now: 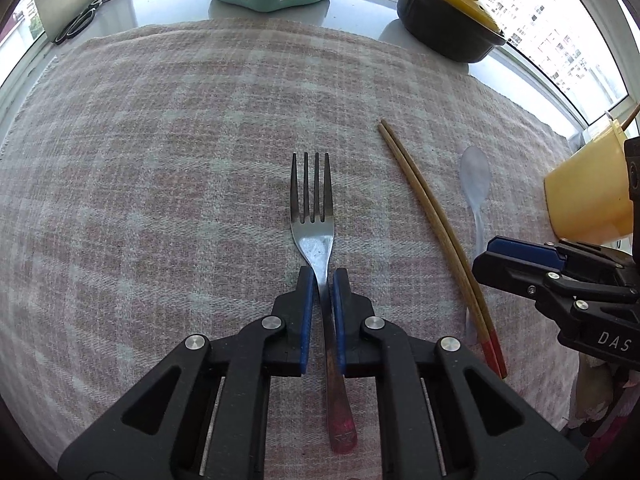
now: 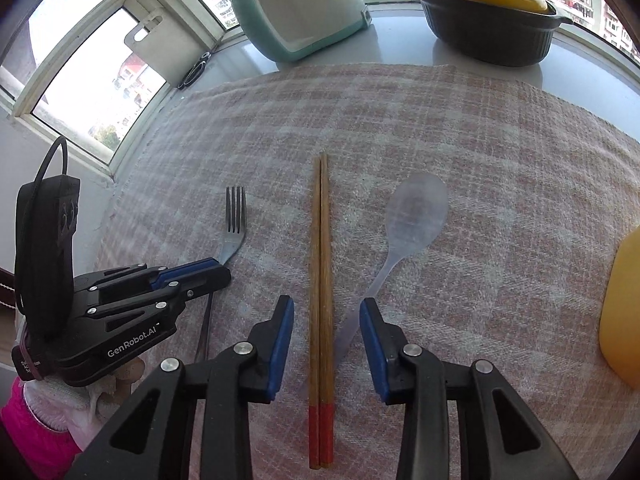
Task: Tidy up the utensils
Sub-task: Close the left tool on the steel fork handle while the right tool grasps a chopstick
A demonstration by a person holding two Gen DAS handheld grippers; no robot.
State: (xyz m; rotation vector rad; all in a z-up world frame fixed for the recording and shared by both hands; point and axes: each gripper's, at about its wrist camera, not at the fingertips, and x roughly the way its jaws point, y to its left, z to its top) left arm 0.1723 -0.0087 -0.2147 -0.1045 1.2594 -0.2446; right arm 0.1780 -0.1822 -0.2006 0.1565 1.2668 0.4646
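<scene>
- Left hand-held gripper [image 1: 323, 280] clamped narrow on fork [image 1: 314, 216] at its neck, fork lying flat on checked cloth [image 1: 160, 160]; liable to pivot or slip from so thin a hold.
- Right hand-held gripper [image 2: 326, 312] part open, astride chopsticks [image 2: 321, 280], pads not touching; might catch only one stick.
- Clear spoon [image 2: 412, 216] lying just beside, handle under right jaw; could get nipped too.

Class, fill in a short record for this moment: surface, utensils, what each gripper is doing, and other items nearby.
surface: checked cloth
utensils: fork, chopsticks, clear plastic spoon, lying side by side
left gripper: jaws shut on the fork's neck
right gripper: jaws open, straddling the chopsticks, not touching them
other items: black pot with yellow lid, teal and white container, yellow cup, scissors
</scene>
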